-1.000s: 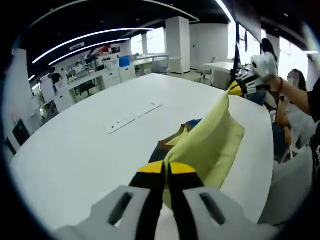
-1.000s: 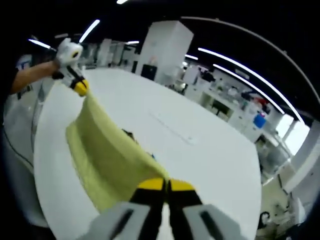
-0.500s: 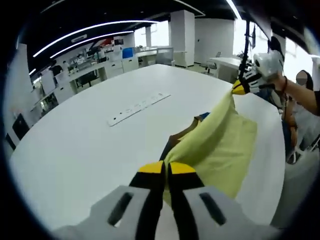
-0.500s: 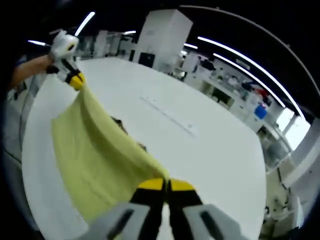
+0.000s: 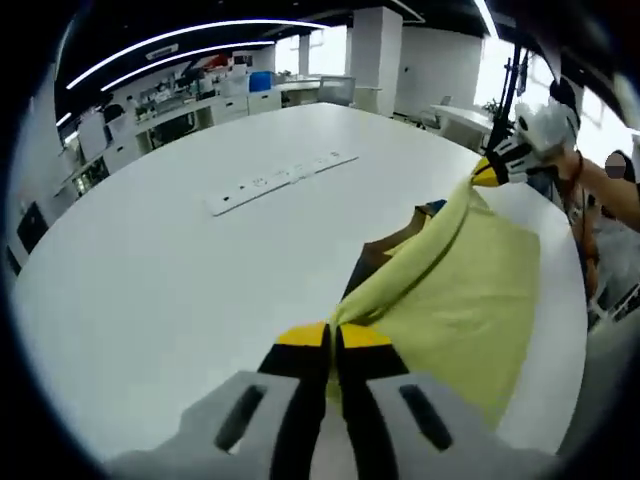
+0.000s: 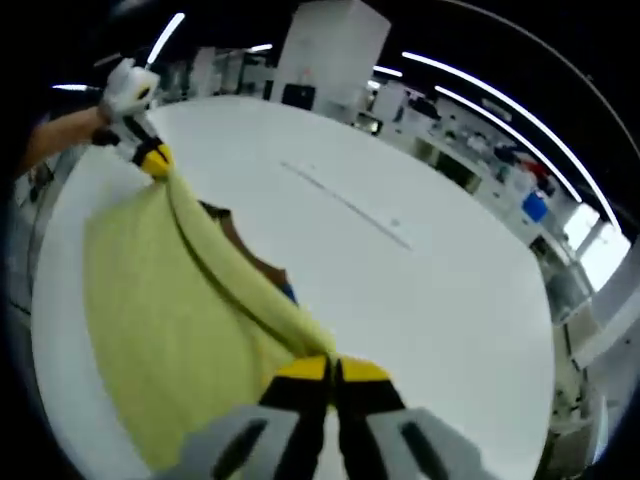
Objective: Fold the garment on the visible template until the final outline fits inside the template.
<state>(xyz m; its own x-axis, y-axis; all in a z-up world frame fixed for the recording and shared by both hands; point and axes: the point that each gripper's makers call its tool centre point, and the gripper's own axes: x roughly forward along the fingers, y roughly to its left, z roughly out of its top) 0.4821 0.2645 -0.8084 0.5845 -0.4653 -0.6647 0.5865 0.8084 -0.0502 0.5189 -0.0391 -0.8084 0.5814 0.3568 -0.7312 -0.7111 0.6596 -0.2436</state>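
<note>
- Left gripper view: the left gripper (image 5: 335,338) has its jaws pressed together on one end of the yellow cloth (image 5: 455,290). The cloth goes tight across to the right gripper (image 5: 490,172), which a hand holds near the far side. The rest of the cloth hangs down over the white table (image 5: 160,270). A bit of brown and blue, maybe the template (image 5: 395,245), peeks out behind the cloth. I cannot tell for sure.
- Right gripper view: the right gripper (image 6: 333,368) is clamped on its end of the cloth (image 6: 170,320) too. The left gripper (image 6: 152,158) pinches the other end.
- To do this well, I think both grippers should stay at the same height, keep the top edge tight, and go down slowly together. Then the cloth lands flat on the brown patch (image 6: 250,255), with no wrinkles.
</note>
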